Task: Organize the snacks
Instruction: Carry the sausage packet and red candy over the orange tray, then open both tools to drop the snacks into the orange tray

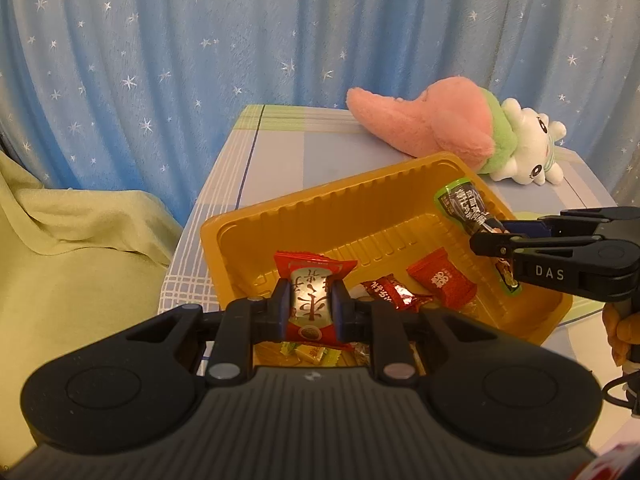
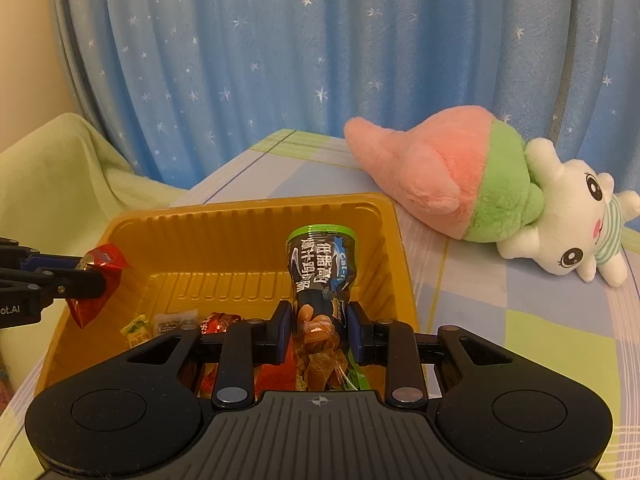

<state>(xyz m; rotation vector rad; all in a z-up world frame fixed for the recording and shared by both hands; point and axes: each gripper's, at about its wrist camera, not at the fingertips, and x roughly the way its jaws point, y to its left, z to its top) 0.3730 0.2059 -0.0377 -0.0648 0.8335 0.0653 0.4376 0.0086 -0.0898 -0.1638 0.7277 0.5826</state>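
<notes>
2 claws grip snack pkts over tray (image 1: 304, 216).

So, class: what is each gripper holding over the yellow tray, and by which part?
Left gripper: red snack packet, pinched across its middle. Right gripper: dark, green-edged snack pouch, gripped around its lower half.

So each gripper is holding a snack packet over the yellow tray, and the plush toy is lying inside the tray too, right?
Not quite. The plush toy lies on the table behind the yellow tray, not inside it; the right wrist view shows this clearly. The rest holds: the left gripper holds a red packet and the right gripper holds a dark green-edged packet over the tray.
</notes>
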